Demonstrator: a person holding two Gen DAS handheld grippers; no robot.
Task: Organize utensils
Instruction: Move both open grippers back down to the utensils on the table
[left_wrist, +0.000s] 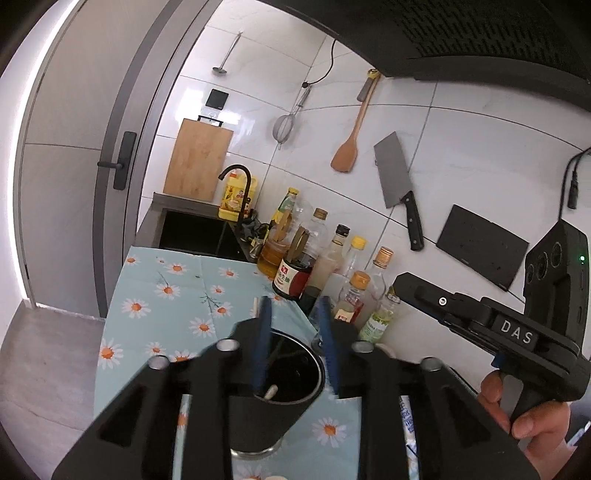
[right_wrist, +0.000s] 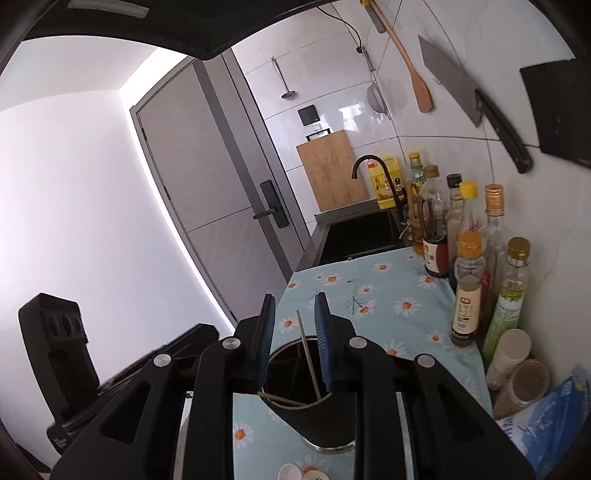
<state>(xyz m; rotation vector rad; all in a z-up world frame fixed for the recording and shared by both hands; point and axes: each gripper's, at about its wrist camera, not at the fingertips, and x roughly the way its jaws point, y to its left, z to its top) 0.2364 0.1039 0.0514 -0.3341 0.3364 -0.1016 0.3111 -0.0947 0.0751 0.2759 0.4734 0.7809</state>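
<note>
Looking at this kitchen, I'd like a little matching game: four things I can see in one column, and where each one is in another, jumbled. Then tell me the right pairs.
Things
1. cleaver
2. wooden cutting board
3. chopstick
4. soy sauce bottle

Places
A. standing in the black utensil holder
B. among the bottles on the counter, by the wall
C. hung on the tiled wall beside the wooden spatula
D. leaning upright behind the sink

Pairs: 1-C, 2-D, 3-A, 4-B
</note>
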